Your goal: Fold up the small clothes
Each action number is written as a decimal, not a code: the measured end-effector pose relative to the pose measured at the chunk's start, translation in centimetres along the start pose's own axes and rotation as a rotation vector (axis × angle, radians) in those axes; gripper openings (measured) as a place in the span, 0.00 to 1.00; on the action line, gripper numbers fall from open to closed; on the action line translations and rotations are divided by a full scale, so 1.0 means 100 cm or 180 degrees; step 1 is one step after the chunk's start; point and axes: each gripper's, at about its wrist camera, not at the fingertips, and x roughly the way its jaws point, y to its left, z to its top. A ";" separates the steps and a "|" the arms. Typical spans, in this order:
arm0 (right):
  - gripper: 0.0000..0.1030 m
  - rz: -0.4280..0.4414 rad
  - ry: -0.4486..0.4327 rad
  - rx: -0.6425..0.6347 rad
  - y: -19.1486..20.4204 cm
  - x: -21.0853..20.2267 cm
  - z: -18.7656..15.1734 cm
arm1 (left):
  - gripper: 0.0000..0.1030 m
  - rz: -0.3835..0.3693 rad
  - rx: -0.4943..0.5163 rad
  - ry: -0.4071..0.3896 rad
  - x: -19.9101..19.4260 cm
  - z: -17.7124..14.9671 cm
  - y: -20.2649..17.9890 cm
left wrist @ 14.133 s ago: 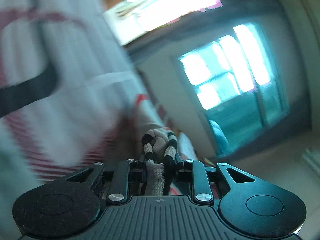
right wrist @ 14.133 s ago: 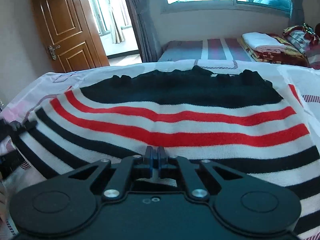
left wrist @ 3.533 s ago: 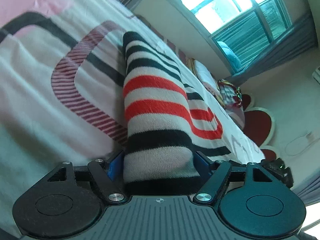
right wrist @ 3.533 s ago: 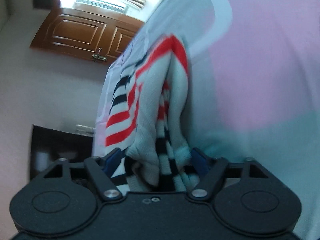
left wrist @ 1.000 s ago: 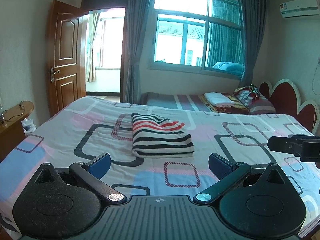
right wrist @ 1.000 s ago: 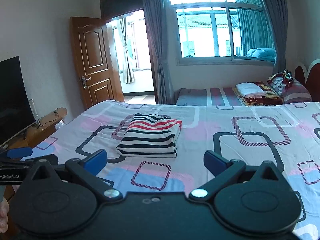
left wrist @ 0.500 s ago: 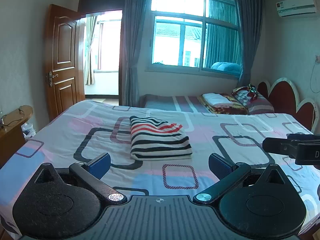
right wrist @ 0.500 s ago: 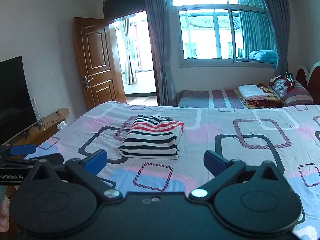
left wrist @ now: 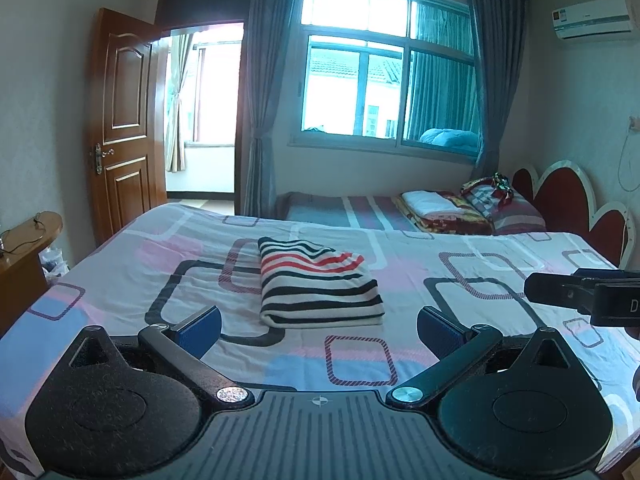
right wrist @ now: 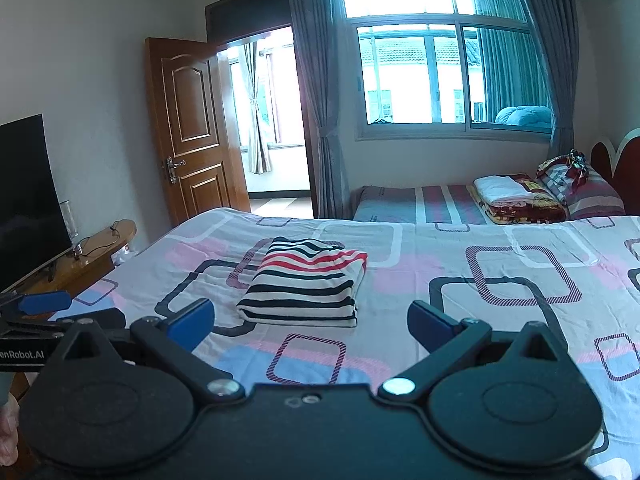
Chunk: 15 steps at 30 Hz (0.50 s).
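A striped sweater [left wrist: 318, 284], white with black and red bands, lies folded into a neat rectangle on the bed; it also shows in the right wrist view [right wrist: 306, 282]. My left gripper [left wrist: 318, 330] is open and empty, held back from the sweater above the bed's near edge. My right gripper [right wrist: 310, 326] is open and empty, also well short of the sweater. The right gripper's body shows at the right edge of the left wrist view [left wrist: 584, 294], and the left gripper shows at the left edge of the right wrist view [right wrist: 44, 312].
The bed [left wrist: 460, 280] has a sheet with pink, blue and dark squares. A second bed [left wrist: 360, 210] with folded blankets [left wrist: 432, 204] stands under the window. A wooden door [left wrist: 122, 128] is open at left. A TV [right wrist: 28, 196] stands on a wooden cabinet [right wrist: 92, 250].
Both grippers have drawn slightly back and settled; the view barely shifts. Several seconds ago both held the sweater; now it lies released and folded.
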 end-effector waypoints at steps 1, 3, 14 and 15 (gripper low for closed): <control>0.99 0.0010 0.0006 0.0004 0.000 0.001 0.000 | 1.00 -0.0008 0.0008 -0.0005 0.000 0.000 -0.001; 0.99 0.0014 0.0004 -0.0006 0.001 0.001 0.001 | 1.00 0.0003 0.0021 -0.0019 -0.002 0.001 -0.002; 0.99 0.0034 -0.0017 -0.0020 0.004 0.004 0.005 | 1.00 0.0003 0.0018 -0.0017 -0.001 0.006 -0.004; 0.99 0.0038 -0.0017 -0.0025 0.005 0.004 0.005 | 1.00 0.0005 0.0017 -0.0019 -0.001 0.006 -0.004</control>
